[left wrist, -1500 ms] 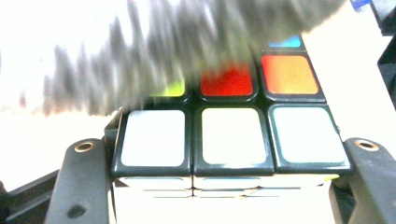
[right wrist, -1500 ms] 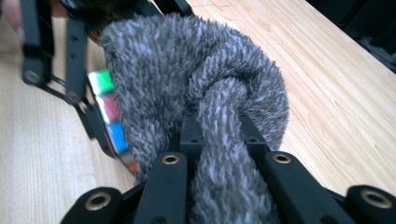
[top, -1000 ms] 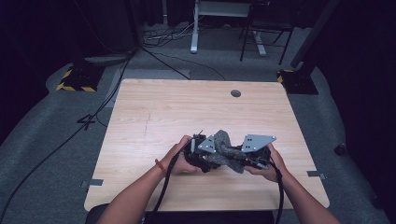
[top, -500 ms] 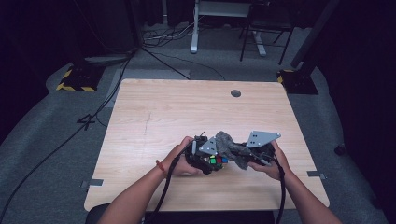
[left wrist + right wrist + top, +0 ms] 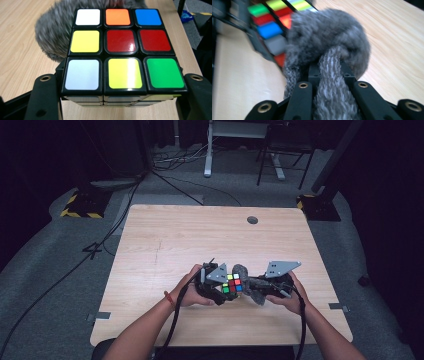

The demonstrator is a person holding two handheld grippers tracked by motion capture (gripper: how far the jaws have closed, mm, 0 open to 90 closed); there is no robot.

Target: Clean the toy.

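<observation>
Since the earlier high-view pictures the grey cloth has come off the top of the cube, whose coloured face now shows, and the right hand has drawn a little to the right and down.

The pale wooden desk (image 5: 165, 250) carries everything; it stands on grey carpet (image 5: 60, 270) with a round grommet hole (image 5: 252, 220) near its far edge. Low on the desk, near its front edge, the person's two forearms come in from the bottom.

The left gripper (image 5: 218, 289) has its jaws clenched on the two opposite sides of the multi-coloured plastic puzzle cube (image 5: 122, 50), holding it just above the wood in the left gripper view; its upturned face reads white, orange, blue in the far row, yellow, red, red in the middle, and white, yellow, green nearest the camera.

The right gripper (image 5: 260, 287) sits just to the right of the cube, and its jaws are clenched on the fuzzy grey knitted cloth (image 5: 329, 45), a strand of which runs down between them while the bunched part bulges ahead. That bunch touches the cube's side in the right gripper view, and lies beyond the cube in the left gripper view.
</observation>
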